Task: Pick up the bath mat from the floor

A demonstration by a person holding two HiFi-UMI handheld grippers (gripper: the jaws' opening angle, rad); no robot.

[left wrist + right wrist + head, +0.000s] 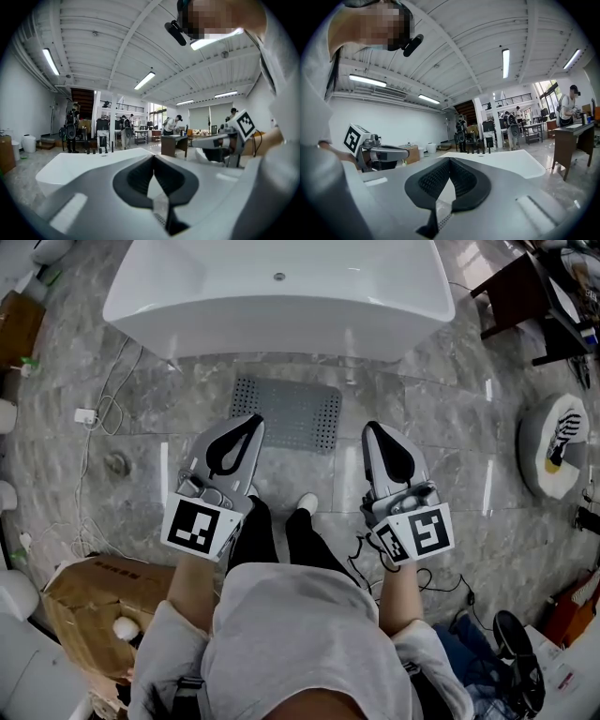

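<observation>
The bath mat [289,412] is a grey, perforated rectangle lying flat on the marble floor in front of a white bathtub [281,296]. My left gripper [253,420] hovers over the mat's near left corner, shut and empty. Off the mat's near right corner my right gripper [371,427] is also shut with nothing in it. In the left gripper view the jaws [153,157] meet at their tips, and a sliver of the mat [160,218] shows through the gap below. The right gripper view gives the same picture of its gripper [449,160] and the mat [444,222].
A cardboard box [94,601] sits at the near left. A white plug and cable [86,415] lie left of the mat. A round white object [553,446] and a dark table [525,287] are on the right. My shoe [307,502] is just short of the mat.
</observation>
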